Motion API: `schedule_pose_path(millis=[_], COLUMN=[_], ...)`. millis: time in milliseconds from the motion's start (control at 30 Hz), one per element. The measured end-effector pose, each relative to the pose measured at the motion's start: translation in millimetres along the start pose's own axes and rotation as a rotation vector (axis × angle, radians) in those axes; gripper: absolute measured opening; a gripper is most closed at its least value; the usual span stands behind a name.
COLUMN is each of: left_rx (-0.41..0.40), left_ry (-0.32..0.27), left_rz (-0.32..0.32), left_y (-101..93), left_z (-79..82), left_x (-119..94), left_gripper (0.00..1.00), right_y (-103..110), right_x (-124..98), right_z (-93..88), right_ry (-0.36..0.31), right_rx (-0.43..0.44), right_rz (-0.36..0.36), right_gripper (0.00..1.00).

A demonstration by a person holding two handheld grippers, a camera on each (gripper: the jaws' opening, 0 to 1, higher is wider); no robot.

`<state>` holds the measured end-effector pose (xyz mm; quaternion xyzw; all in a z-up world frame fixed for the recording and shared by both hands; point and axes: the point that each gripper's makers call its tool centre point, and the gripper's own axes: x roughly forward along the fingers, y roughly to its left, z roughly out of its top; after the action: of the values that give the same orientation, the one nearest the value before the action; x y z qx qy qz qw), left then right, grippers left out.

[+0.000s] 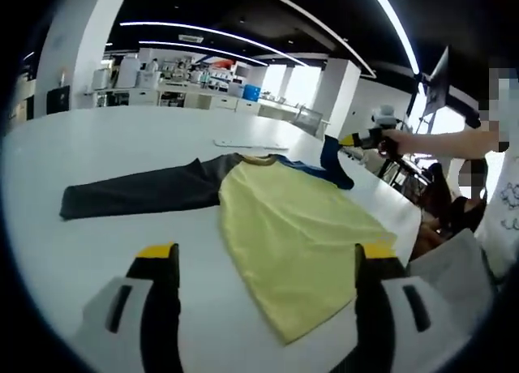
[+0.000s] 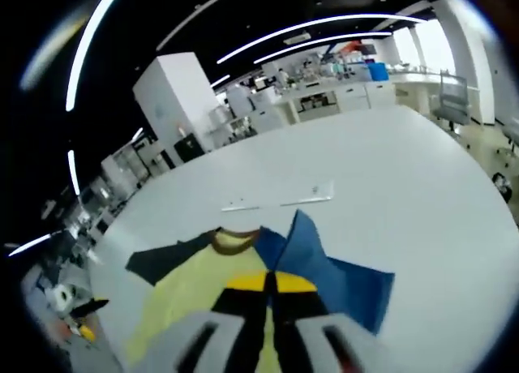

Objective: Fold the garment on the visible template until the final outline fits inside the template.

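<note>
A yellow shirt (image 1: 296,227) lies flat on the white table (image 1: 122,146), its brown collar (image 1: 258,157) pointing away from me. Its dark grey sleeve (image 1: 138,190) stretches out to the left. My left gripper (image 1: 268,255) hovers open over the hem, with nothing between its jaws. My right gripper (image 1: 353,140), held by a person's hand, is shut on the blue sleeve (image 1: 332,164) and lifts it off the table. In the right gripper view the right gripper (image 2: 268,282) has its yellow-tipped jaws pressed together on the blue sleeve (image 2: 336,280), above the shirt (image 2: 190,288) and collar (image 2: 231,240).
Thin pale strips (image 1: 251,143) (image 2: 284,201) lie on the table beyond the collar. The table's edge (image 1: 405,207) runs close to the shirt's right side, with a person (image 1: 495,195) and chairs beyond. Lab benches (image 1: 203,93) and a white pillar (image 2: 178,97) stand far back.
</note>
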<state>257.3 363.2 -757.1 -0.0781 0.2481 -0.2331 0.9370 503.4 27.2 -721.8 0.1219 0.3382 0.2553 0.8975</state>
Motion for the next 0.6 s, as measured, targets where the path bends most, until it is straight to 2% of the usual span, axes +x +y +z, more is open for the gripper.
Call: schedule_pose_path(millis=[333,600], left_rx=[0.061,0.028], left_ry=[0.059,0.050], left_rz=[-0.057,-0.081], left_y=[0.5,8.6], left_z=[-9.9,-17.1], left_x=[-0.5,-0.6], left_gripper=[0.89,0.88], right_y=[67.2,122.2], right_x=[30.9,52.0], right_z=[3.5,6.7], right_ry=[0.013,0.018], right_rx=[-0.004,-0.031], right_rz=[0.079,0.146], right_gripper=[0.00,0.00])
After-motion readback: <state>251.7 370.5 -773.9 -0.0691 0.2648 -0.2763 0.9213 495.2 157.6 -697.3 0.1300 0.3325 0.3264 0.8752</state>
